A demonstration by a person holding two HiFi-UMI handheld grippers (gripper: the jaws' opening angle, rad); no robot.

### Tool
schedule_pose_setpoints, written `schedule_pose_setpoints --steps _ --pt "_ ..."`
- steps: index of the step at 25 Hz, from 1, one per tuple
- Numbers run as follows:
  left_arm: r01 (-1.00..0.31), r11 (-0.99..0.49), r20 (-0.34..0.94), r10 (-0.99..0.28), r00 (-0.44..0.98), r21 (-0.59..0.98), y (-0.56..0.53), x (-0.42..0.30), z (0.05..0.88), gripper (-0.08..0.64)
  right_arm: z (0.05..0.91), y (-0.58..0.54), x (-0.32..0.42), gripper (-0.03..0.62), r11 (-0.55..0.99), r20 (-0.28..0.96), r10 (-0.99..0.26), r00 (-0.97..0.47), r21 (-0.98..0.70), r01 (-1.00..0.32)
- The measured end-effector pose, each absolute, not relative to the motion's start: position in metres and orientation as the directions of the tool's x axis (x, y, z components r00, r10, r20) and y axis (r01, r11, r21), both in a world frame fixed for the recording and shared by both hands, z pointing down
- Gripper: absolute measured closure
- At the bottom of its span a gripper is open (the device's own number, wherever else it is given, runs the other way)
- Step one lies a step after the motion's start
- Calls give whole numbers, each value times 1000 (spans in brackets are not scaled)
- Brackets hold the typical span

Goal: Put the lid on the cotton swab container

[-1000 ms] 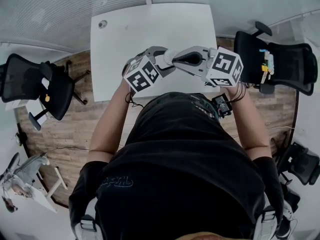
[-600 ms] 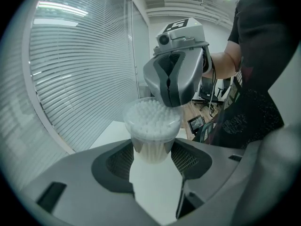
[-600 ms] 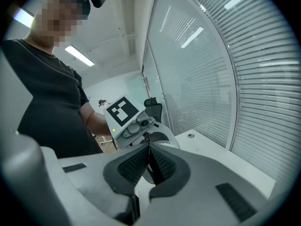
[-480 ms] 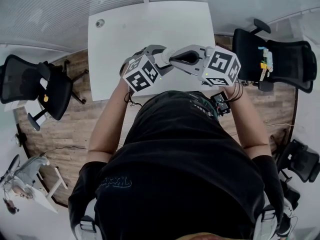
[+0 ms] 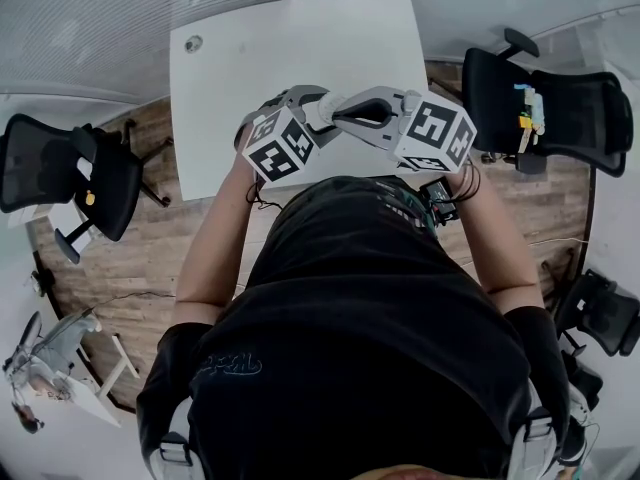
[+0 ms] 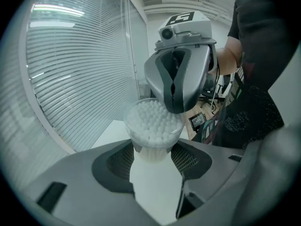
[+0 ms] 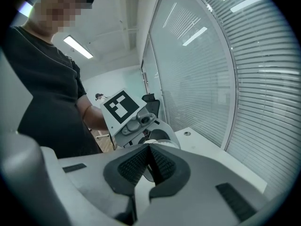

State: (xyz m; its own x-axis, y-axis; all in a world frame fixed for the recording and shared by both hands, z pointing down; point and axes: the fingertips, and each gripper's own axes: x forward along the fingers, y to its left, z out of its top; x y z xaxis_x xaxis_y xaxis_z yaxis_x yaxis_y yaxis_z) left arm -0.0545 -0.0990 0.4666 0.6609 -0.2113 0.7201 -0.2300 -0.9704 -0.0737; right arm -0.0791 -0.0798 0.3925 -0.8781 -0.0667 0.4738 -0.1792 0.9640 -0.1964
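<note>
A clear round cotton swab container (image 6: 153, 126), packed with white swabs and open at the top, stands between the pads of my left gripper (image 6: 153, 157), which is closed on its lower body. My right gripper (image 6: 178, 74) hangs tip-down right over the container's mouth. In the right gripper view its jaws (image 7: 149, 161) are nearly together on a thin clear lid (image 7: 147, 175), seen edge-on. Just beyond them are the container's rim (image 7: 162, 141) and the left gripper (image 7: 136, 126). In the head view both grippers meet tip to tip (image 5: 330, 111) above the white table (image 5: 300, 48).
The table has a round grommet (image 5: 193, 43) at its far left corner. Black office chairs stand to the left (image 5: 70, 173) and right (image 5: 550, 108) on the wooden floor. A glass wall with blinds (image 6: 70, 79) runs along the table's far side.
The two grippers stay tip to tip; the pair has drifted slightly up and left in the head view. No grip has changed.
</note>
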Motion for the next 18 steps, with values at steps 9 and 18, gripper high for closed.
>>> schedule_pose_setpoints --steps 9,18 --pt "-230 -972 705 -197 682 -49 -94 -50 467 302 395 -75 -82 569 965 490 -57 -870 -195 -173" --pt "-226 -974 707 -176 686 -23 -90 -53 478 302 404 -72 -84 569 960 475 -46 -879 -222 -170"
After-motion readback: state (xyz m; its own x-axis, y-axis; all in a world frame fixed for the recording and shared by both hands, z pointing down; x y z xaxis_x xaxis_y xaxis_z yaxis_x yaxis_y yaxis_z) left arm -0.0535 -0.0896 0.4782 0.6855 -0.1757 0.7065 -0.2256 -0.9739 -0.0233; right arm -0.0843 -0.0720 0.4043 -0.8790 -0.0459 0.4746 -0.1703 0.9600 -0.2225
